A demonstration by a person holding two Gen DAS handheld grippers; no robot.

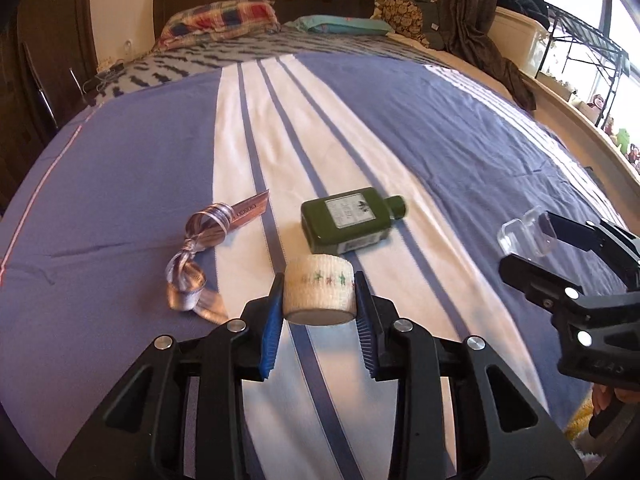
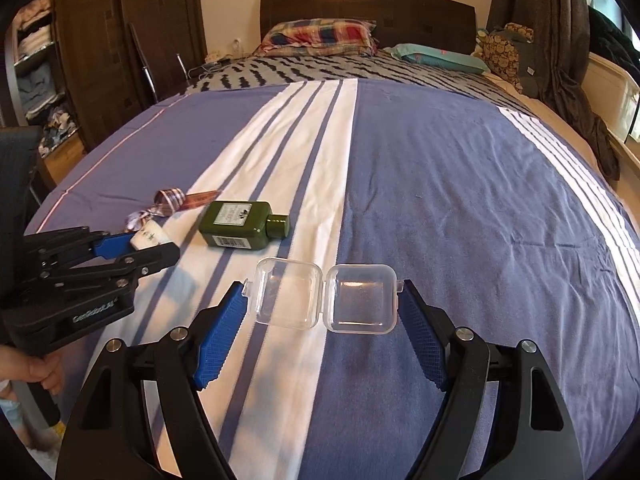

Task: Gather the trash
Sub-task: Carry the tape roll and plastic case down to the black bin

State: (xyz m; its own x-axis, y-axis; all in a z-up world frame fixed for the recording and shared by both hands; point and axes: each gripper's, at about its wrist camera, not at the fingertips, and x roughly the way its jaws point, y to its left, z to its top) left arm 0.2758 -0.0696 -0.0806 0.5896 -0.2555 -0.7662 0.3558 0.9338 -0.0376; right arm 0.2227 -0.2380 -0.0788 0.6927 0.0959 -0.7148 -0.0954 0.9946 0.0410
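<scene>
Bedspread [image 1: 120, 160] pickup's maybe halfway: my left gripper [image 1: 319, 296] clamps the tape roll [image 1: 319, 290], right gripper [image 2: 323, 300] pinches the clear case [image 2: 323, 298], ribbon [image 1: 200, 256] and green bottle [image 1: 348, 220] still left.

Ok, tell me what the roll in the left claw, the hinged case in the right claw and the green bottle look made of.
Bandage roll: soft woven or crepe fabric, matte cream, ribbed texture. Hinged case: clear hard plastic, glossy, bedspread visible through it. Green bottle: smooth and glossy with highlights; plastic or glass, unclear.
</scene>
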